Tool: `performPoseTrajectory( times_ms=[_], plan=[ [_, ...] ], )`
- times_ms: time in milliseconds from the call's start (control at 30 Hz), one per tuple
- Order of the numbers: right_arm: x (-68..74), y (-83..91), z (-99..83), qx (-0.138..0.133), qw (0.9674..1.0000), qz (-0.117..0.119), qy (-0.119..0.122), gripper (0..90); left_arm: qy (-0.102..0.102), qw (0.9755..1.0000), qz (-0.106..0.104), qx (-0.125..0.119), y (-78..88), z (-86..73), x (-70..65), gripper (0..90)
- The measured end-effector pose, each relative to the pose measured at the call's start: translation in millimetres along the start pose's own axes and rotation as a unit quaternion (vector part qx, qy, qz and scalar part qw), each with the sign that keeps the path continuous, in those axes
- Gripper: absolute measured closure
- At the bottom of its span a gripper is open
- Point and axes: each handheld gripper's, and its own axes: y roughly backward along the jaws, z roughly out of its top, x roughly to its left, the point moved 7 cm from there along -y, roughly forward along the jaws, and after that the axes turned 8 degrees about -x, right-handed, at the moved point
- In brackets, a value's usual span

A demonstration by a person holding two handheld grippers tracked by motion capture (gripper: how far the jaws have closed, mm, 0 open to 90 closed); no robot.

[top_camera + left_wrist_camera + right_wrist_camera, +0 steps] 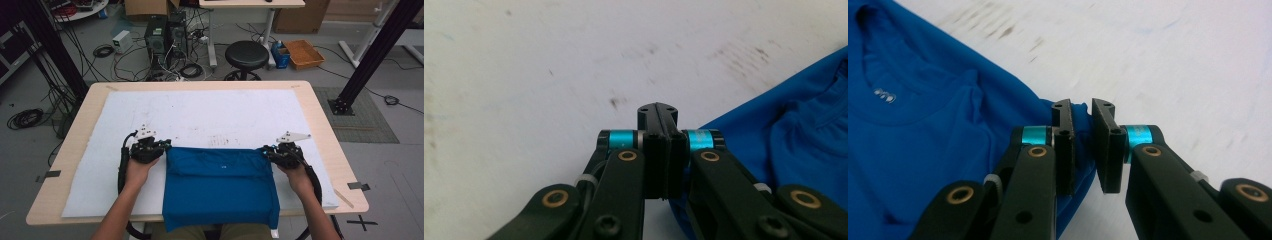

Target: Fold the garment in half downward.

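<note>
White-padded table [200,107] amid floor cables; left gripper [658,117] closed, right gripper [1083,117] pinching blue shirt [220,185].

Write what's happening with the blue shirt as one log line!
left gripper: shut, at shirt's corner | right gripper: pinching blue shirt corner | shirt: folded on white mat, hanging over table's near edge

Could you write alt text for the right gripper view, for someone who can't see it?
A black two-jawed claw pinches a fold of a blue T-shirt at its edge. The shirt lies on a scuffed white table cover.
</note>
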Motion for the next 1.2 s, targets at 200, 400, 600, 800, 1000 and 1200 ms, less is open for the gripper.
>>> performPoseTrajectory(
  times_ms=[200, 400, 600, 800, 1000, 1200],
  plan=[
    [-23.5, -29.0, 30.4, -0.019, 0.9985, -0.048, -0.02, 80.9, 0.02, 0.9996, 0.015, -0.012, -19.6, 23.8, 19.1, 89.6],
    [-32.0, -47.1, 36.4, -0.021, 0.9968, -0.065, -0.043, 77.7, 0.03, 0.999, 0.03, -0.016, -34.8, 33.4, 35.2, 89.2],
    [-39.1, -39.2, 28.7, -0.026, 0.9924, -0.094, -0.075, 49.0, 0.046, 0.9977, 0.049, -0.01, -32.8, 24.1, 36.7, 59.7],
    [-25.0, -21.1, 37.4, -0.052, 0.9952, -0.041, -0.072, 53.4, 0.034, 0.9987, -0.023, -0.03, -20.9, 22.8, 13.9, 57.8],
    [-5.3, -25.0, 16.1, 0.006, 0.9994, 0.006, -0.034, 68.2, 0.01, 0.9992, -0.039, 0.003, -21.6, 2.5, 2.1, 57.5],
    [-4.1, -26.0, 12.7, 0.007, 0.9998, 0.009, -0.017, 86.9, -0.025, 0.9985, -0.046, 0.015, -21.1, -6.2, -7.5, 86.2]
  ],
)
